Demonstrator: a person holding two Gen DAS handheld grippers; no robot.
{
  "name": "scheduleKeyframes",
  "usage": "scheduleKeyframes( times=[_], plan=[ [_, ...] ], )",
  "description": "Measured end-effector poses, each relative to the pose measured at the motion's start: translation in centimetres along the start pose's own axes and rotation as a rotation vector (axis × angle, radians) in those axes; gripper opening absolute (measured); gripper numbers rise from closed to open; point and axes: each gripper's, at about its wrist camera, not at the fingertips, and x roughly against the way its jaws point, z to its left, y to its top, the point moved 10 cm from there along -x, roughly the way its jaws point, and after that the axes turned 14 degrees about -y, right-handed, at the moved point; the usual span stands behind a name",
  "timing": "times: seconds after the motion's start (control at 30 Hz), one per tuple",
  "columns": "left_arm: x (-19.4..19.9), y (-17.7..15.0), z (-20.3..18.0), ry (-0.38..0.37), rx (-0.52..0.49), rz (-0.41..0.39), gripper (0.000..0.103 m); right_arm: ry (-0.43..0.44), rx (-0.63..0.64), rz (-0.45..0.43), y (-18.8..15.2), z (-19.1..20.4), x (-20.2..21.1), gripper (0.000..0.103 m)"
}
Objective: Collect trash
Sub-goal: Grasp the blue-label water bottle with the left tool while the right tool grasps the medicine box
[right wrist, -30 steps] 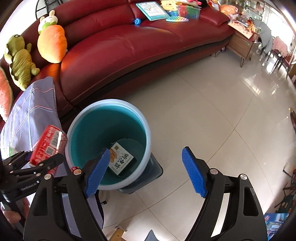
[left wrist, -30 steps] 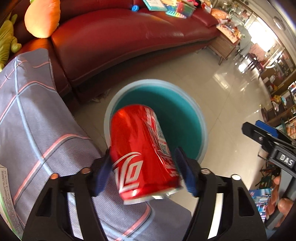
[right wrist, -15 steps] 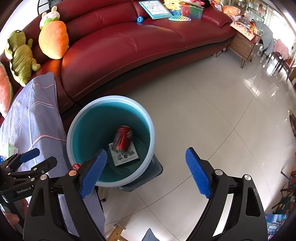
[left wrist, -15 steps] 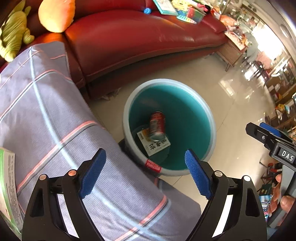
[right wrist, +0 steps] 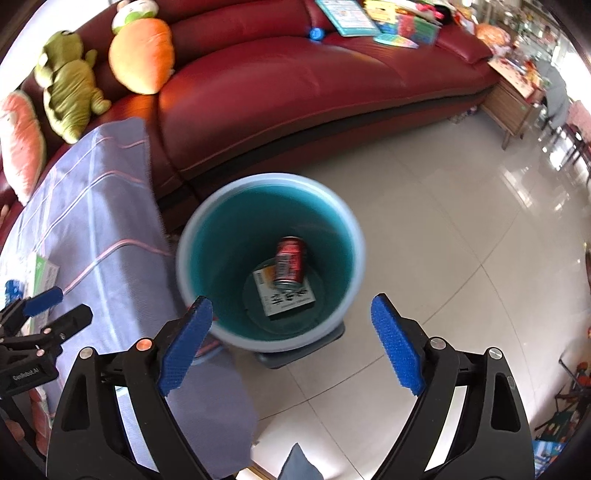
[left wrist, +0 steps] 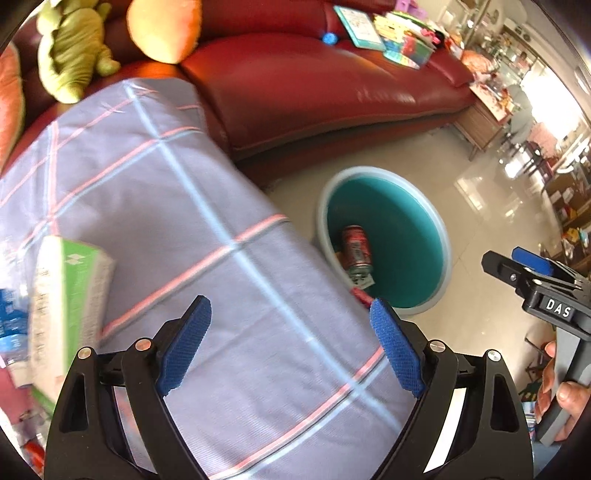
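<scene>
Both empty, jaws wide: left gripper [left wrist: 290, 343] above tablecloth [left wrist: 207, 236], green box [left wrist: 70, 295] far left; right gripper [right wrist: 291, 343] above bin [right wrist: 354, 236]. Risk: pads snag cloth, drag box off.

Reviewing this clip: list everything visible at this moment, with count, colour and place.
bin: one, teal inside with a pale rim, on the floor beside the sofa.
can: one, red, lying in the bin on the flat box.
flat box: one, white and orange, on the bin's bottom.
green box: one, green and white, on the checked cloth.
checked cloth: one, grey-blue with pink lines, over the table.
sofa: one, dark red, behind the bin.
plush toys: a green one, an orange carrot and one watermelon-like, on the sofa's end.
books: several, colourful, on the far seat.
left tool: blue pads, open, over the cloth.
right tool: blue pads, open, above the bin.
</scene>
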Motion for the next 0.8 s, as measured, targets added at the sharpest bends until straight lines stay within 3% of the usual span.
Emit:
scheduleKeyframes(
  times=[0.27, 0.47, 0.67, 0.8],
  plan=[
    [7.3, -0.5, 5.4, 0.096, 0.040, -0.091, 0.096, 0.042, 0.086, -0.031, -0.4, 6.2, 3.0, 0.084],
    [12.4, -0.5, 12.1, 0.191, 0.096, -0.129, 0.096, 0.057, 0.145, -0.045, -0.9, 10.3, 4.8, 0.084],
    [14.6, -1.3, 20.1, 0.240, 0.231, -0.127, 0.097, 0.077, 0.207, -0.031, -1.0, 15.1, 5.4, 0.084],
    [14.6, -1.7, 23.7, 0.234, 0.297, -0.119, 0.096, 0.081, 0.251, -0.025, -1.1, 18.2, 5.4, 0.084]
  ],
)
